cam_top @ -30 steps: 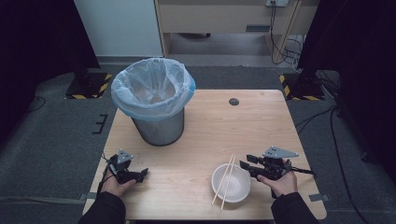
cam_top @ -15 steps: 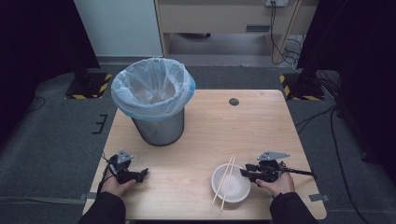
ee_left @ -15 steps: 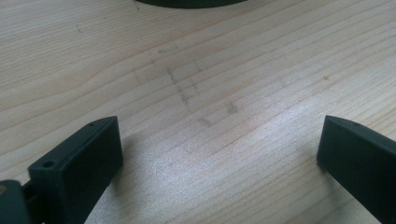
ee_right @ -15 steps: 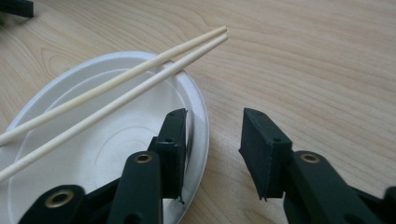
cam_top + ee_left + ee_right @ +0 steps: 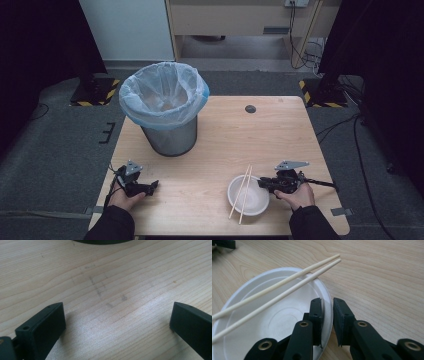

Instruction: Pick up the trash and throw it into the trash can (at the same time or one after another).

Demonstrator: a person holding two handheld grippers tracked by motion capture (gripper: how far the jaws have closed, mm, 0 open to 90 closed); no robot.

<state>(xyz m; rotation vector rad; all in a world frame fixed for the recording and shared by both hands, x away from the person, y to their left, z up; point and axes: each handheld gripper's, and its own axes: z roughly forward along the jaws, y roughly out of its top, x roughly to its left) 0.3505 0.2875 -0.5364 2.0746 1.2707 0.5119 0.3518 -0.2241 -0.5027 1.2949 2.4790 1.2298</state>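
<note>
your left gripper (image 5: 151, 187) rests on the pale wooden table (image 5: 220, 140) with its jaws wide apart and nothing between them, parked clear in front of the steel bin with the blue-white liner (image 5: 165, 107). the white foam bowl (image 5: 248, 195) sits near the front edge, two wooden chopsticks (image 5: 241, 192) lying across it. your right gripper (image 5: 263, 183) has just been closing, one jaw inside the rim and one outside, pinching the thin wall so the bowl can lift with the chopsticks aboard.

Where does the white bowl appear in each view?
High view: white bowl near the table's front edge, right of centre, beside the right gripper.
Left gripper view: bare table between open jaws.
Right gripper view: bowl lower left, rim between the jaws.
Shared landmark: chopsticks across the bowl.
</note>
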